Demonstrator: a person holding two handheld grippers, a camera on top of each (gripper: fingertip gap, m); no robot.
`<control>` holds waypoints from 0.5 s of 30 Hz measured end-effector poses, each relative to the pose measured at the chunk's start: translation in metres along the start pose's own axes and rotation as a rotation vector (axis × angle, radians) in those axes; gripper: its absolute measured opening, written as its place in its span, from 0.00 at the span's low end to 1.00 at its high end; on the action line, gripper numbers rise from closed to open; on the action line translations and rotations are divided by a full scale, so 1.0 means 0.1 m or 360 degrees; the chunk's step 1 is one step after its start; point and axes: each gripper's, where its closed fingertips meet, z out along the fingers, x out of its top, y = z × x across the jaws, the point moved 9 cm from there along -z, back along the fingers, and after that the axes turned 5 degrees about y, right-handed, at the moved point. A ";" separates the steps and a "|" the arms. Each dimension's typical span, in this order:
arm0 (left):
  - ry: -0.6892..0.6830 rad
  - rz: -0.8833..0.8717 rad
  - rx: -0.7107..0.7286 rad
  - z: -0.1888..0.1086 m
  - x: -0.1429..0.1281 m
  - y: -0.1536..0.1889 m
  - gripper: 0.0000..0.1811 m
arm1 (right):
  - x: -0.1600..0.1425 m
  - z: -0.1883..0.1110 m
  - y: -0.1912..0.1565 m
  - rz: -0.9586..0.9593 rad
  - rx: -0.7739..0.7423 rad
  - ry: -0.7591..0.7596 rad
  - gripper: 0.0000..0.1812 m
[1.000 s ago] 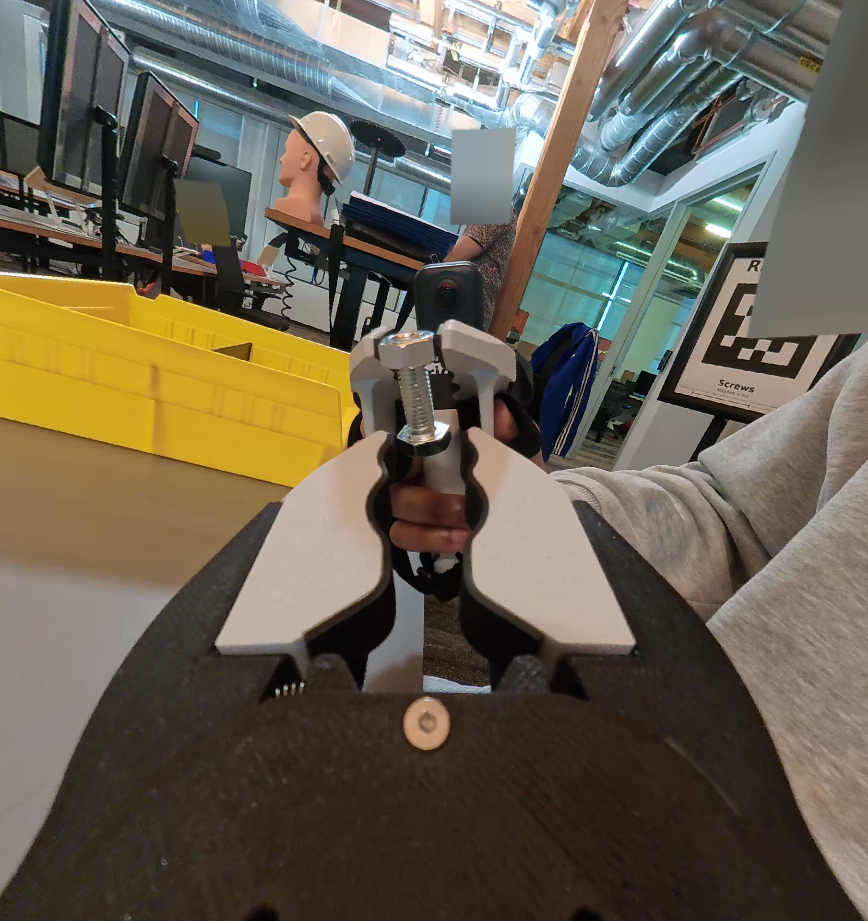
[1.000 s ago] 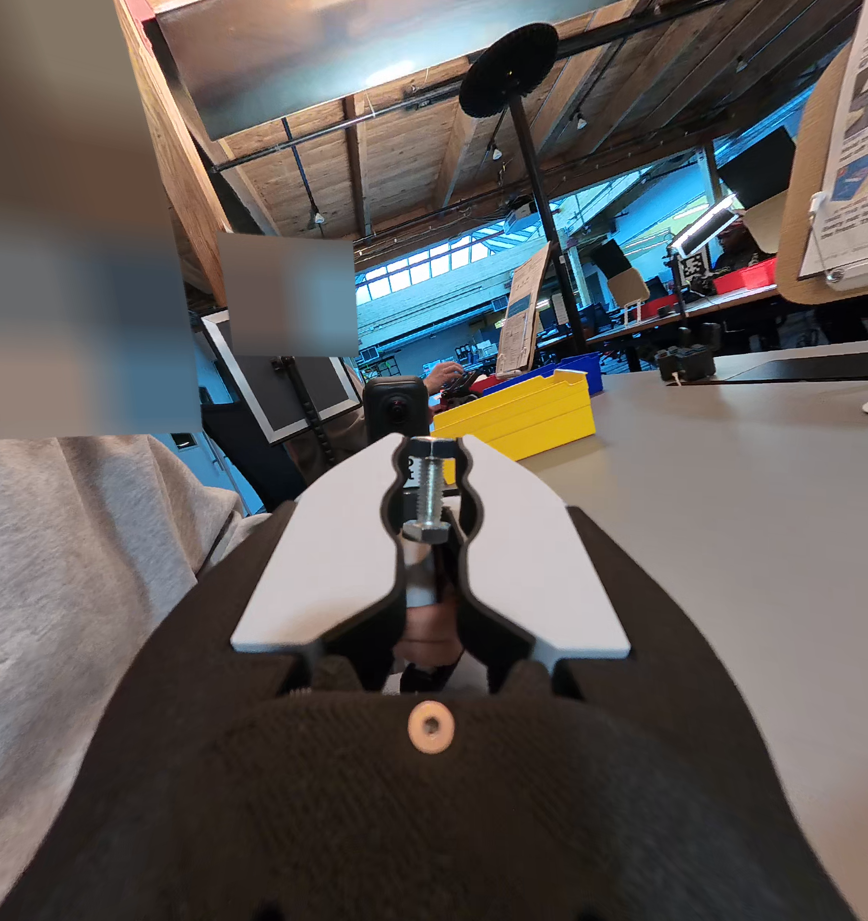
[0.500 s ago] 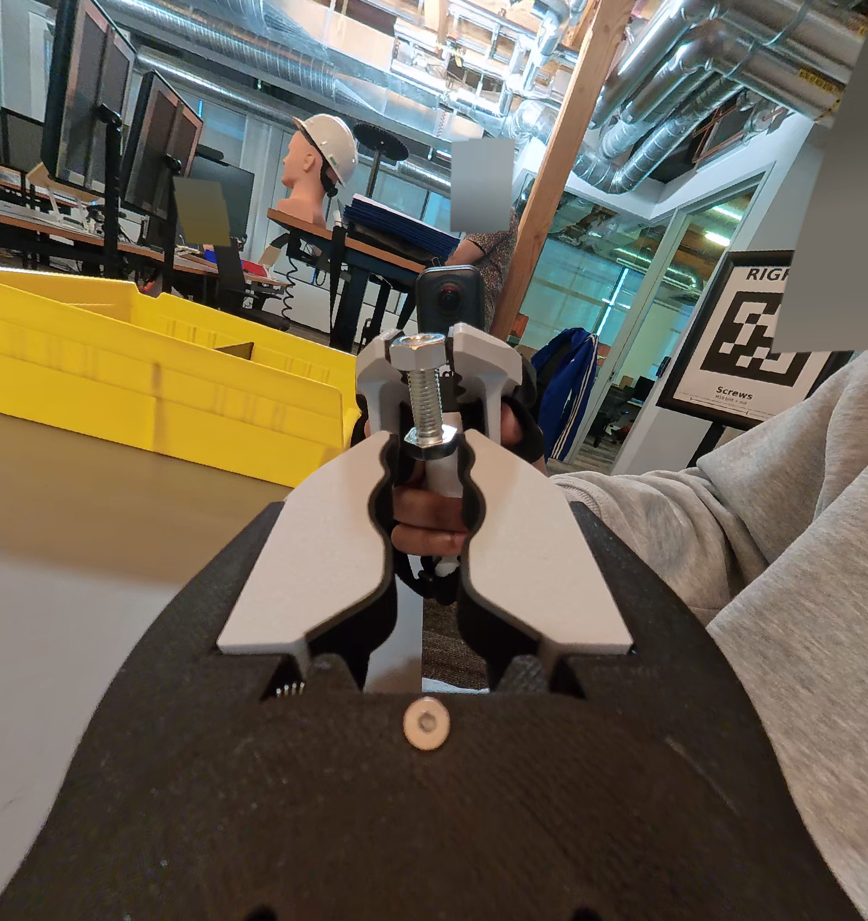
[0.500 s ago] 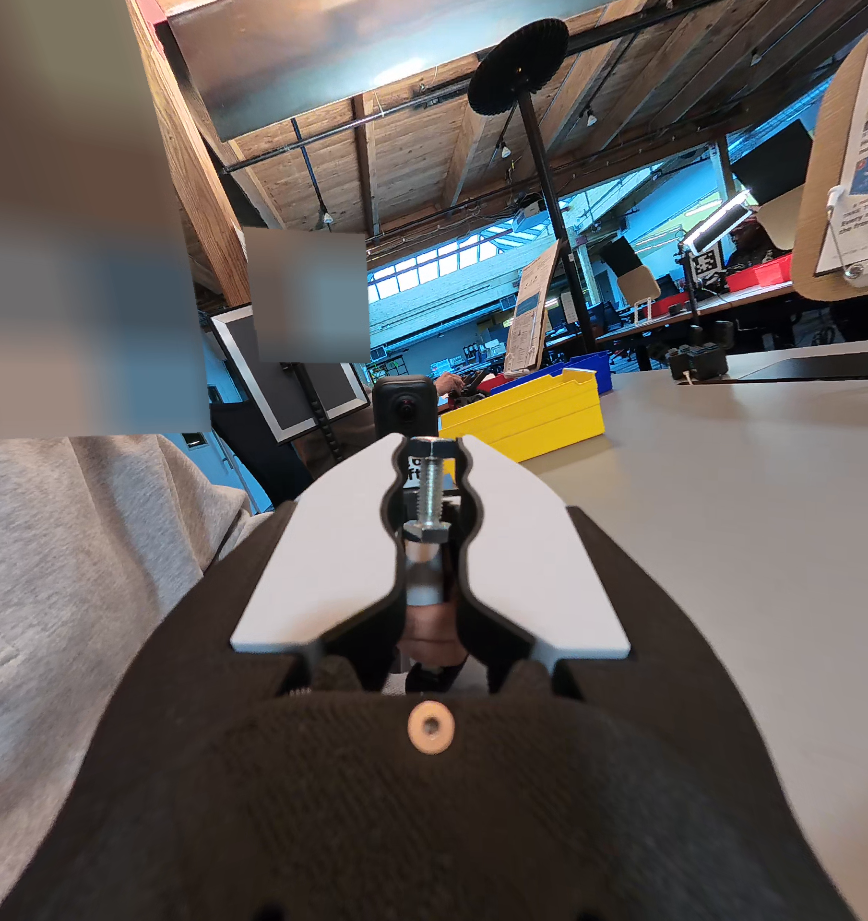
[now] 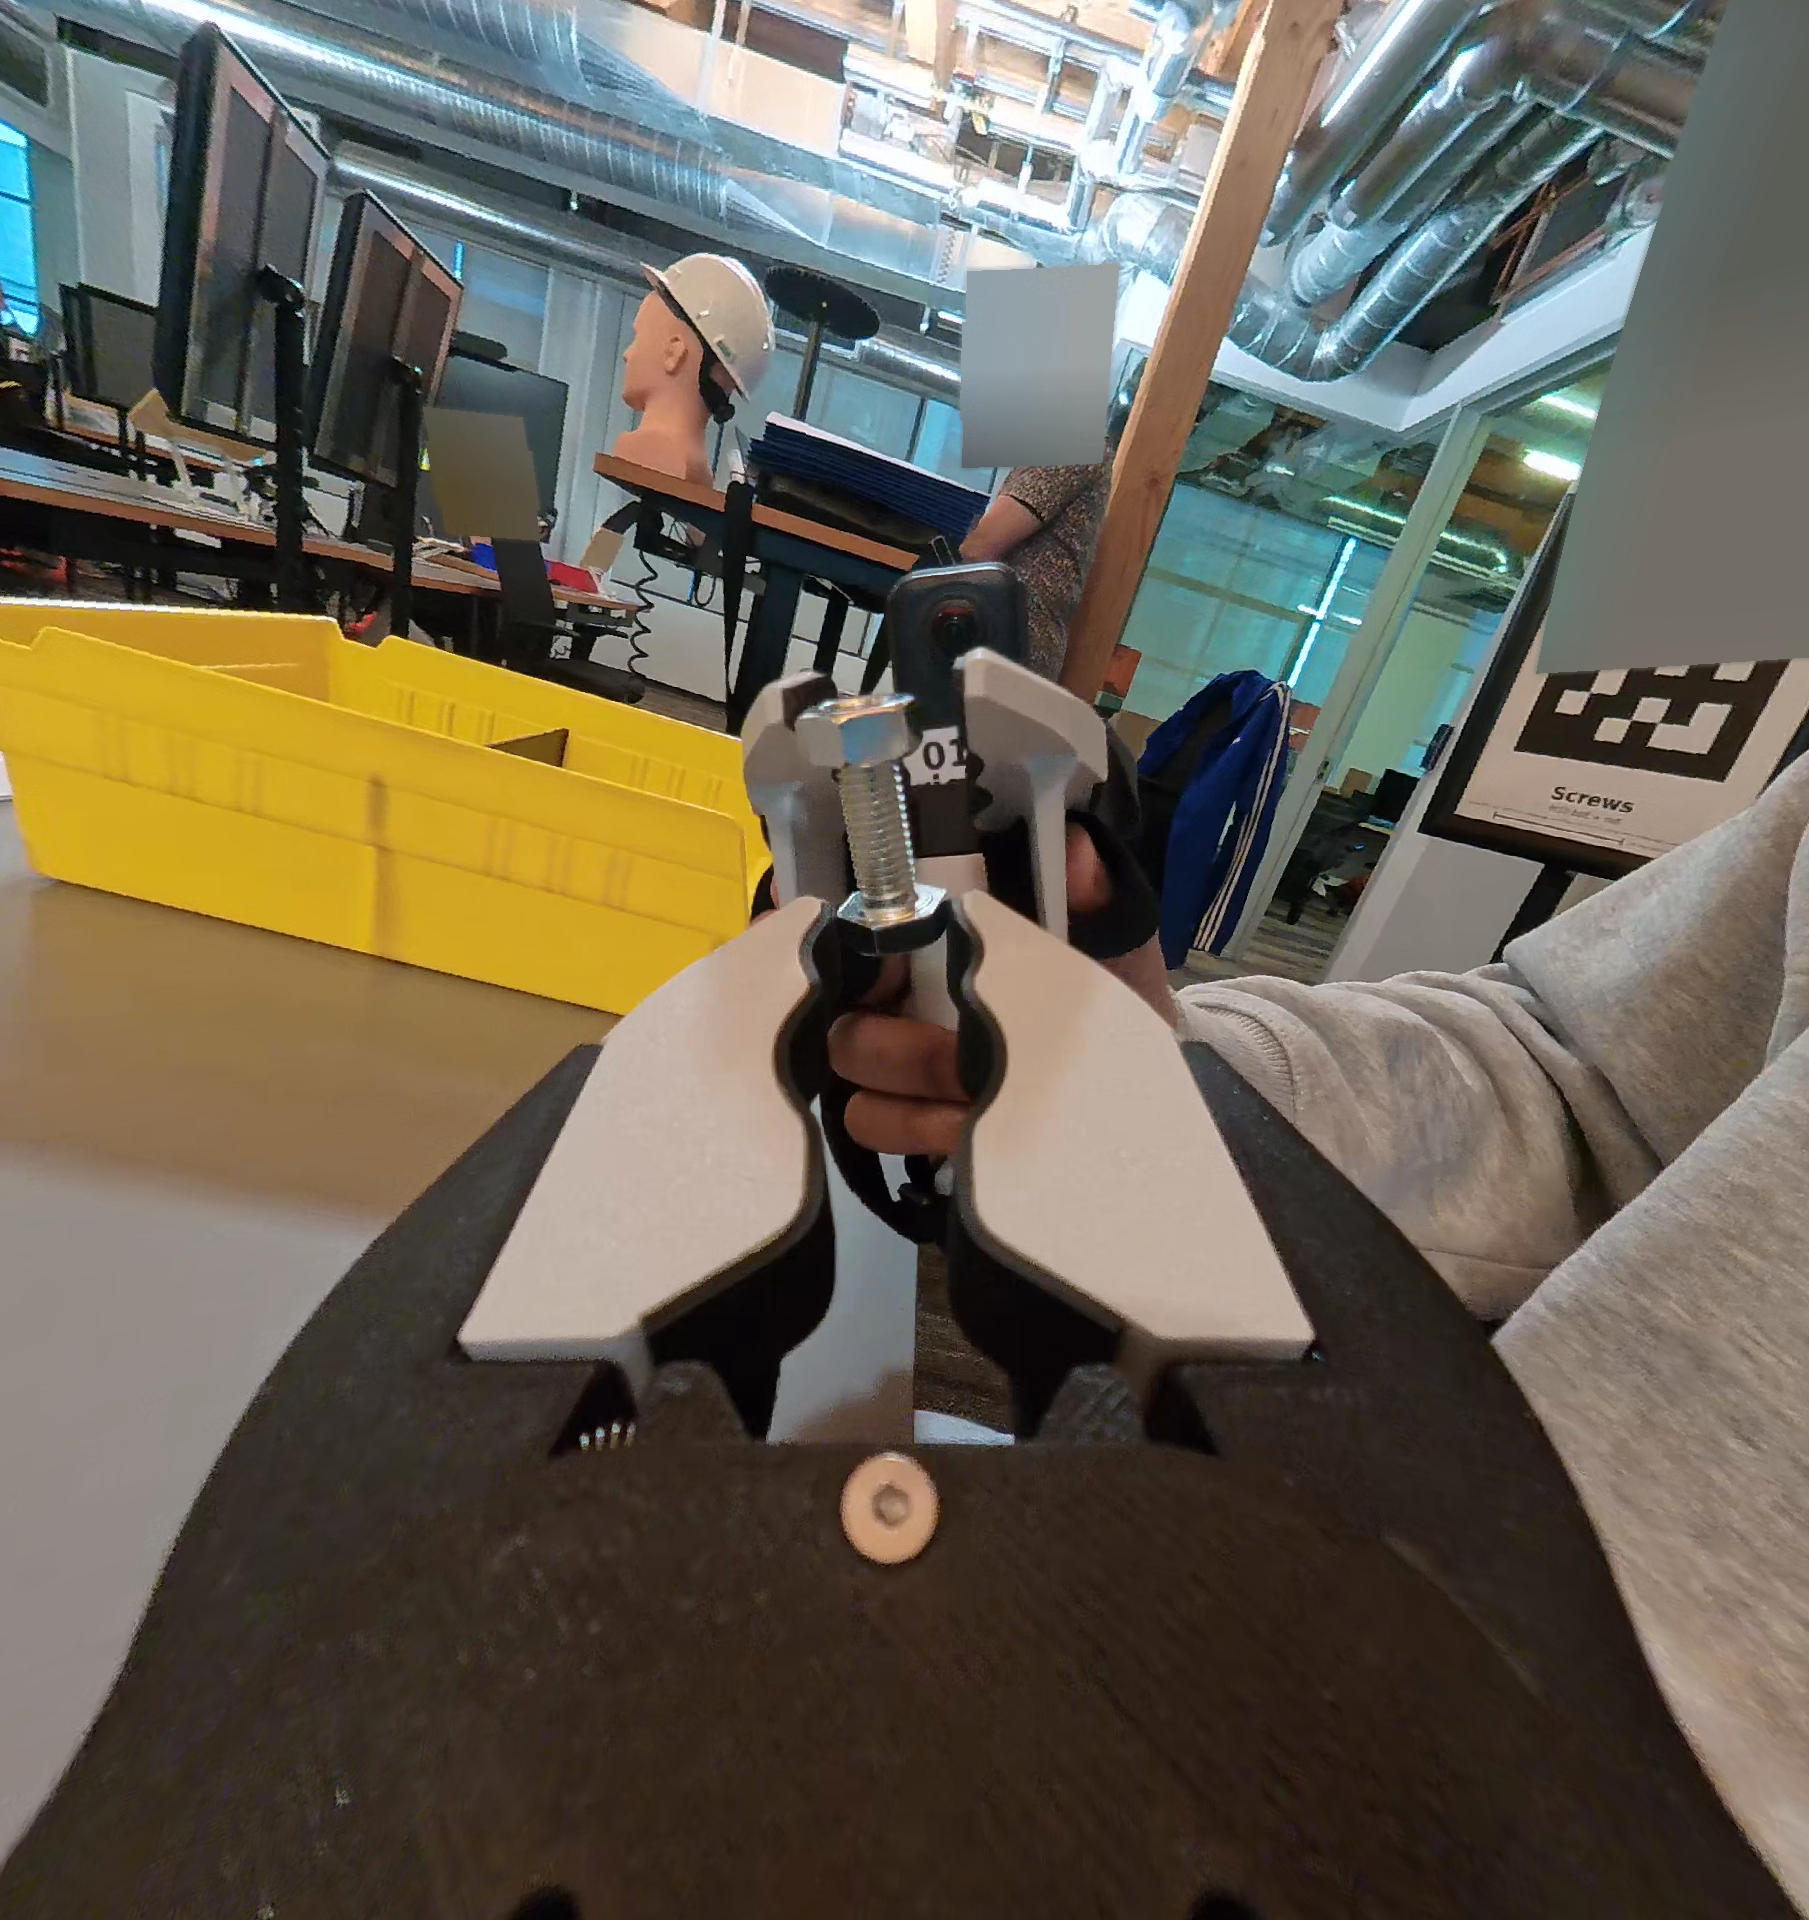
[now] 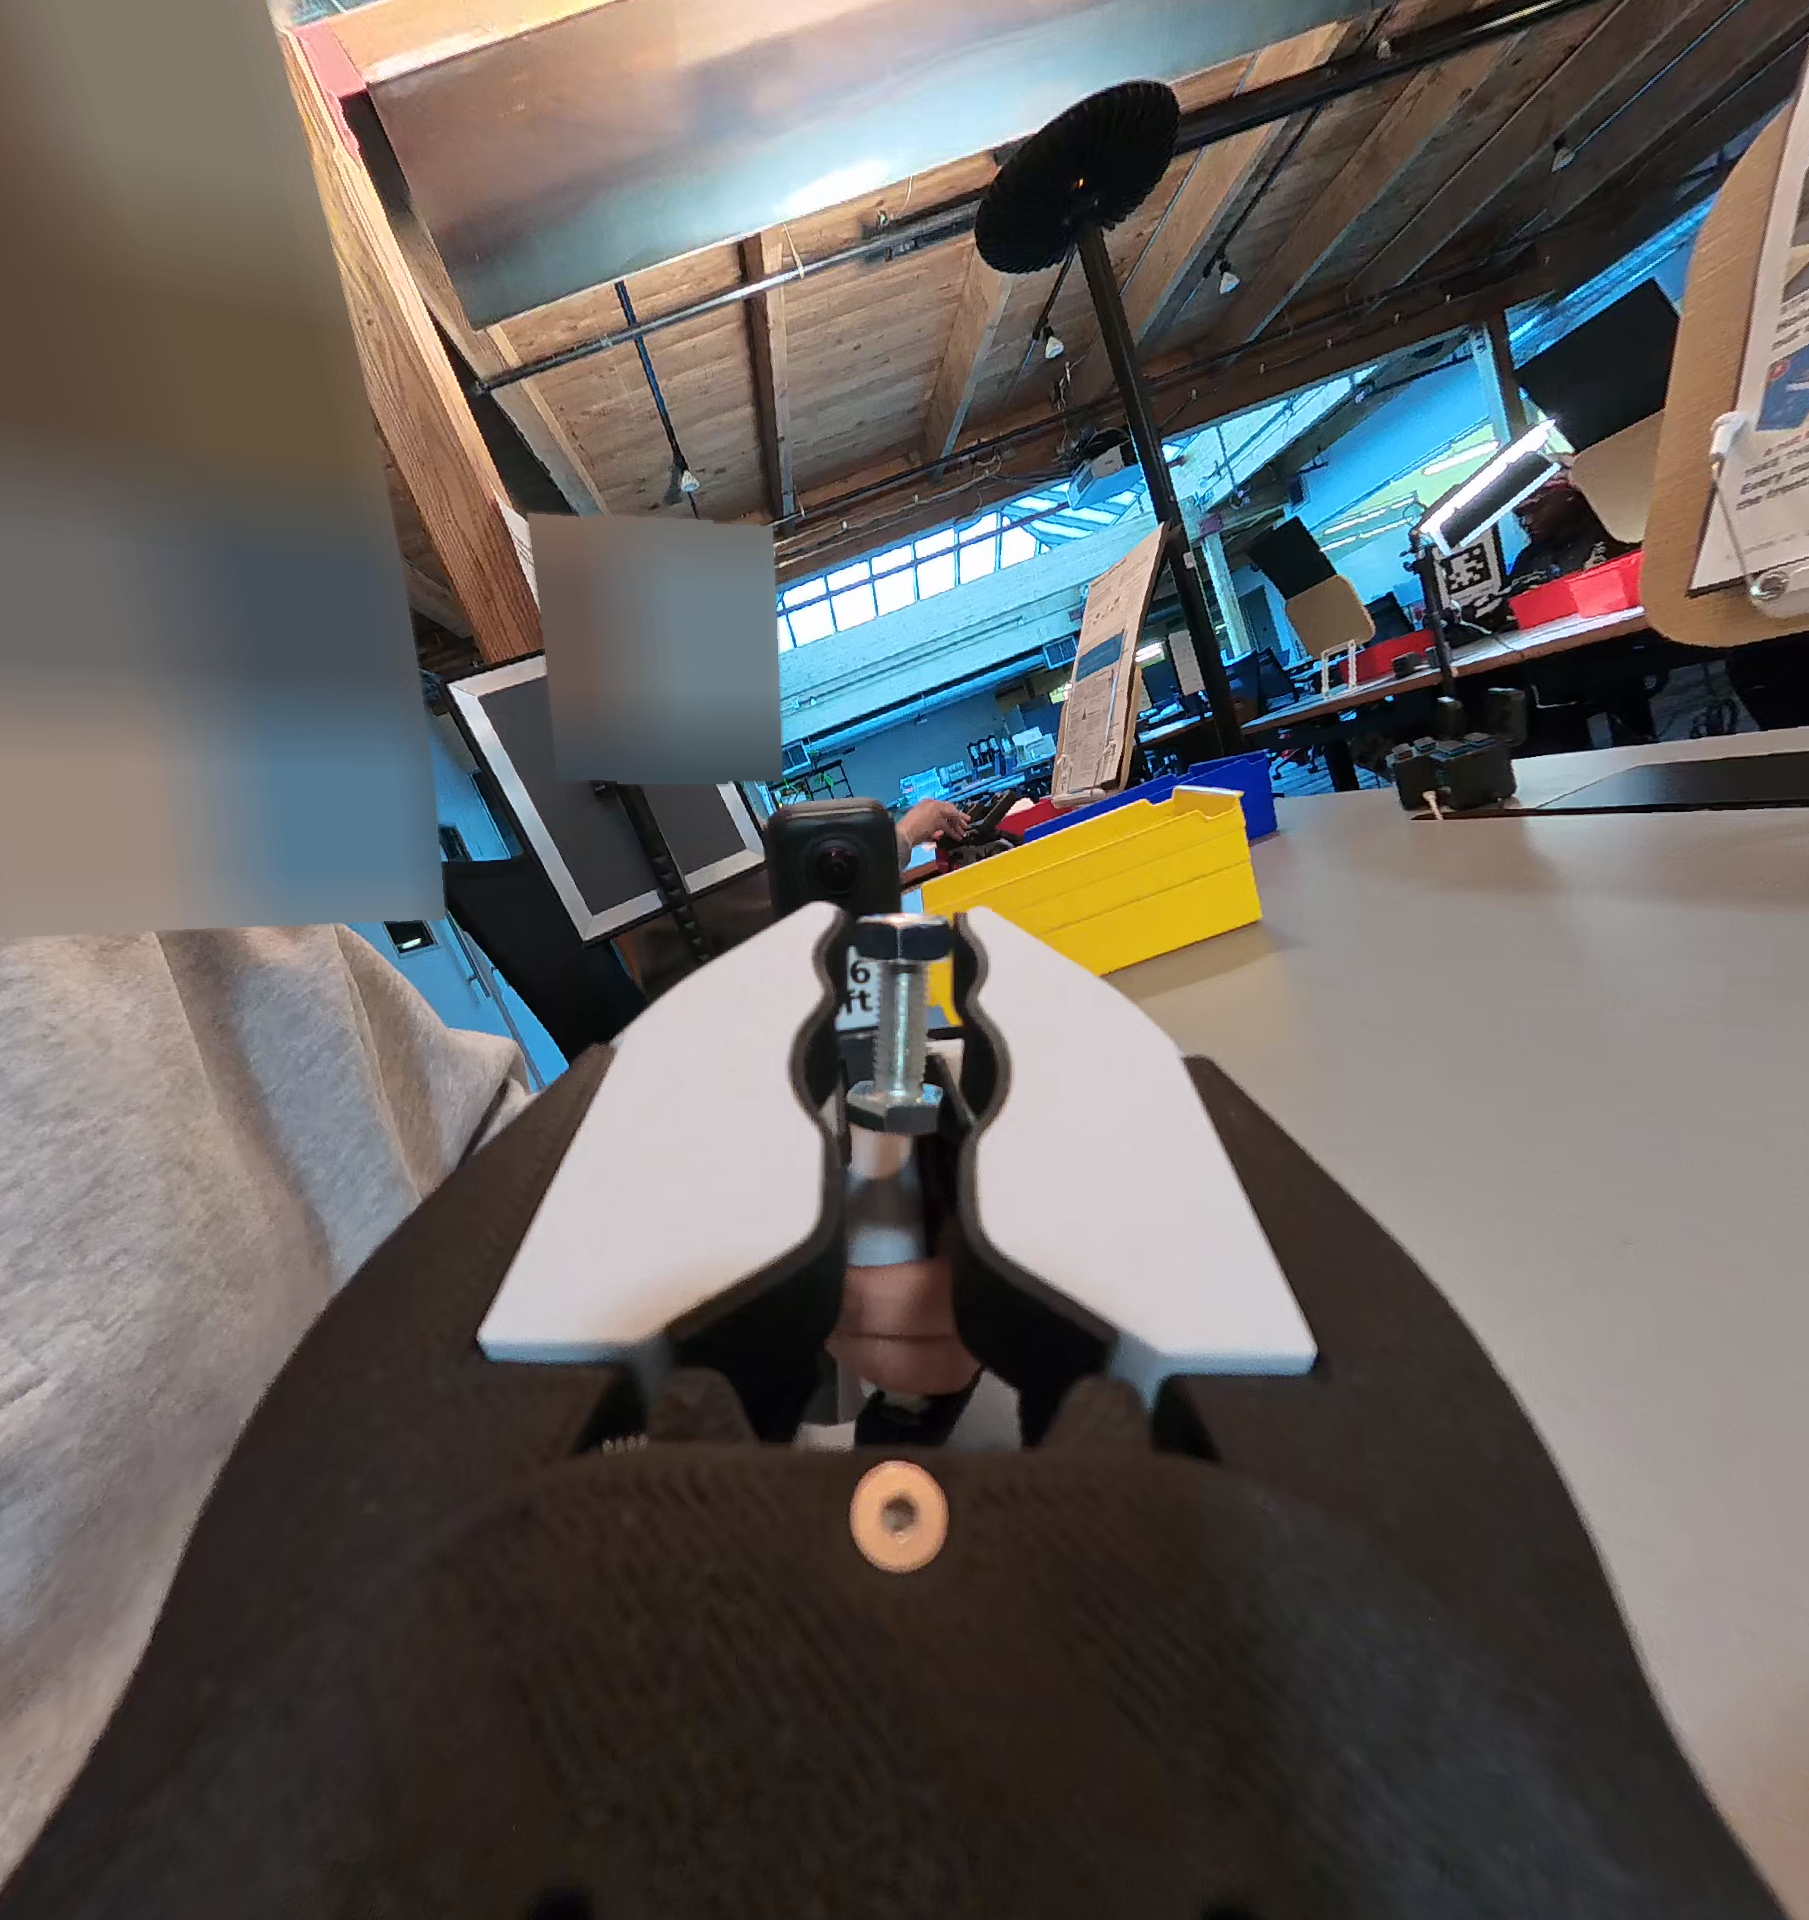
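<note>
A silver hex bolt (image 5: 877, 810) stands upright between my two grippers, with a hex nut (image 5: 889, 914) on its lower thread. My left gripper (image 5: 889, 920) is shut on the nut at its fingertips. My right gripper (image 5: 910, 727) faces it from beyond and grips the bolt's head from above. In the right wrist view my right gripper (image 6: 902, 935) is shut on the bolt head, and the bolt (image 6: 902, 1023) and nut (image 6: 895, 1107) show in the slot between its fingers. The left gripper's fingers are mostly hidden there. Both are held above the grey table (image 5: 152, 1143).
A yellow bin (image 5: 360, 831) stands on the table to the left; it also shows in the right wrist view (image 6: 1097, 883) with a blue bin (image 6: 1232, 779) behind. A grey sleeve (image 5: 1502, 1091) fills the right. A sign board on a stand (image 5: 1658, 748) is at far right. My two grippers' fingertips are within a few centimetres of each other.
My right gripper has twisted a little around the bolt, so its fingers now show at an angle. Both views have shifted slightly. The nut sits at about the same height on the thread.
</note>
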 end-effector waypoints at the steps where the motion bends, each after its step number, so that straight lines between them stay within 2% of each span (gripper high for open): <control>1: 0.0000 -0.0001 0.0009 0.00 0.00 -0.01 0.11 | 0.00 0.00 0.00 0.0000 -0.0005 0.0016 0.12; 8: -0.0080 0.0152 0.0253 -0.03 0.00 -0.09 0.11 | 0.02 -0.02 0.03 -0.0037 -0.0082 0.0031 0.16; 13: -0.0121 0.0249 0.0307 -0.03 0.00 -0.09 0.11 | 0.03 -0.08 0.10 -0.0121 -0.0264 0.0006 0.15; 15: -0.0129 0.0273 0.0308 -0.03 -0.01 -0.09 0.11 | 0.04 -0.09 0.11 -0.0123 -0.0269 0.0011 0.15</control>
